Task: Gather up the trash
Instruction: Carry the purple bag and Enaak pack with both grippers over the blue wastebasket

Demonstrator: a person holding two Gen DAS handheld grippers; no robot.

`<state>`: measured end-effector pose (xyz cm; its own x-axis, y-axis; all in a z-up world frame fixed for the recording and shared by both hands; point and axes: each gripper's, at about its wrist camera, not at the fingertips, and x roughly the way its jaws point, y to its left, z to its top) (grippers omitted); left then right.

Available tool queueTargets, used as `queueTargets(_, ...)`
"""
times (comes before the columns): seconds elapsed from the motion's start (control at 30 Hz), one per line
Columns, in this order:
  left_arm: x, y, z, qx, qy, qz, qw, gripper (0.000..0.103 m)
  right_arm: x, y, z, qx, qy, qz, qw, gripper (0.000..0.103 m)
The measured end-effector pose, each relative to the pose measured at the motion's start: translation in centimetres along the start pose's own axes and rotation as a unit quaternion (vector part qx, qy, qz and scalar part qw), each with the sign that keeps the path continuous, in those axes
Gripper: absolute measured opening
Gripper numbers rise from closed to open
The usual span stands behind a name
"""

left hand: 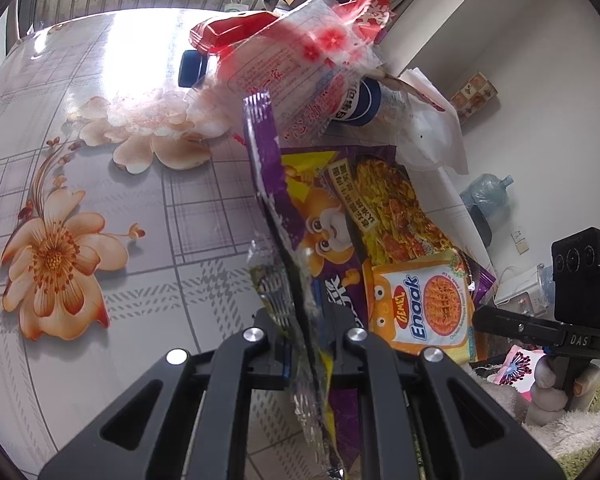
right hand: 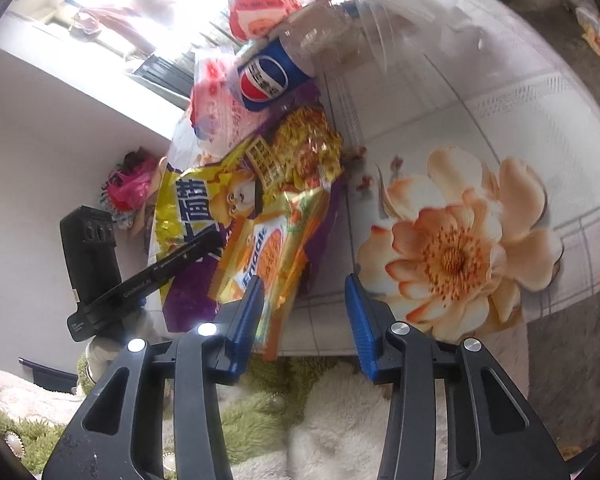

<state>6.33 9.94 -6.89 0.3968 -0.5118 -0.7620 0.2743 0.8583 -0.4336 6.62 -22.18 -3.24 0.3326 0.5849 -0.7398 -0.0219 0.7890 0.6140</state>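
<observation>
My left gripper [left hand: 306,330] is shut on the edge of a big purple-and-yellow snack bag [left hand: 300,208] lying over the table edge. On the bag lie an orange Enaak noodle packet [left hand: 424,304], a white-and-red wrapper [left hand: 296,68], a Pepsi bottle [left hand: 364,104] and crumpled tissue [left hand: 428,136]. In the right wrist view my right gripper [right hand: 304,304] is open, its left finger [right hand: 248,312] beside the Enaak packet [right hand: 276,256]. The purple bag [right hand: 188,216], Pepsi bottle [right hand: 268,76] and white-and-red wrapper [right hand: 216,120] lie beyond it.
The table has a floral cloth [left hand: 100,200] stretching left. A red-and-blue object [left hand: 220,40] sits behind the pile. A wall [left hand: 540,60] runs along the right. A water jug [left hand: 488,188] and fluffy green-and-white rug [right hand: 300,408] are on the floor.
</observation>
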Motion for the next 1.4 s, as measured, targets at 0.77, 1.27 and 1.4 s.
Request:
queueTargets(0.77,0.5,-0.6,-0.3,0.000,-0.017,0.008,0.9998,0.009,-0.8,1.2,-2.1,-0.037,-0.003,-0.018,0.999,0.009)
queueTargets(1.27,-7.0,-9.1,4.1,0.107,-0.075,-0.117,0.9845,0.002,-10.1,-3.9,0.4,0.016,-0.207,0.002,0.978,0.008)
queueTargets(1.4,-6.3,-13.3,6.7,0.147,-0.064,-0.161,0.9738,0.002,-12.2,-6.4,0.0,0.042,-0.255,-0.002,0.966,0.008)
